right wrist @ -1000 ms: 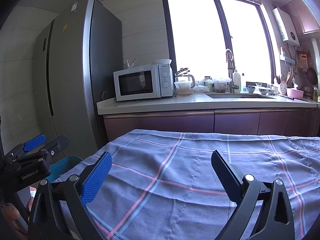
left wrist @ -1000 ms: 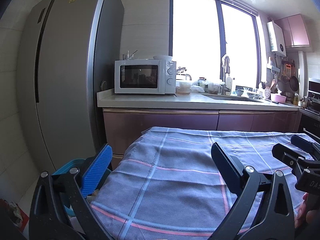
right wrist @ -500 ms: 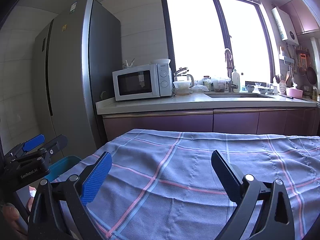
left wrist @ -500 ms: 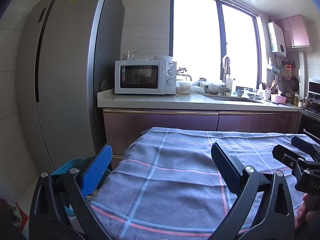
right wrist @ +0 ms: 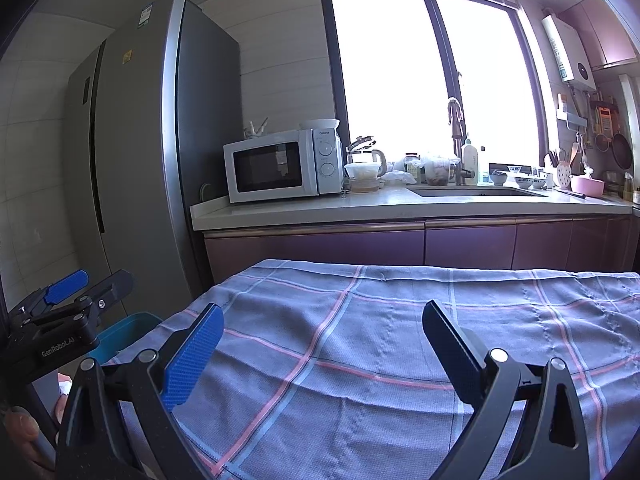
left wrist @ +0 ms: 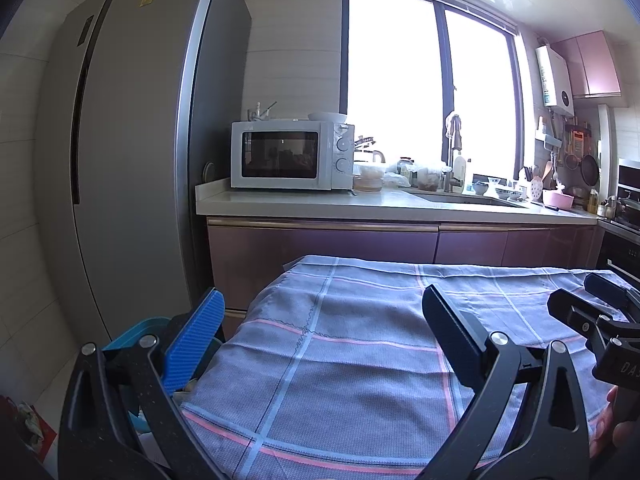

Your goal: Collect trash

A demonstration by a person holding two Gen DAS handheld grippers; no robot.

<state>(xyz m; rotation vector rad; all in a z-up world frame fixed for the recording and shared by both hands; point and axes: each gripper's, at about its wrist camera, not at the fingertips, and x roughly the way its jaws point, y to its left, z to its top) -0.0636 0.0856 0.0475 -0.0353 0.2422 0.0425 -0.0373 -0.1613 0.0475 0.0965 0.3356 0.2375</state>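
A table under a blue-grey plaid cloth (left wrist: 352, 384) fills the lower half of both views, and I see no loose trash on it. My left gripper (left wrist: 326, 336) hangs open over the cloth's left end with nothing between its fingers. My right gripper (right wrist: 324, 344) is open and empty above the cloth (right wrist: 360, 364) further right. Each gripper shows in the other's view: the right gripper (left wrist: 576, 292) at the right edge, the left gripper (right wrist: 102, 280) at the left edge. A teal bin (left wrist: 132, 330) stands on the floor beside the table's left end, also visible as the bin (right wrist: 124, 332) in the right wrist view.
A tall grey fridge (left wrist: 132, 160) stands at the left. A kitchen counter (left wrist: 360, 204) runs behind the table with a white microwave (left wrist: 288, 156), a sink and dishes. Something red with crumpled paper (left wrist: 28, 420) lies on the floor at far left. A person's hand (right wrist: 24, 432) holds the left gripper.
Both grippers stay open and almost still; the right wrist view has drifted only slightly.
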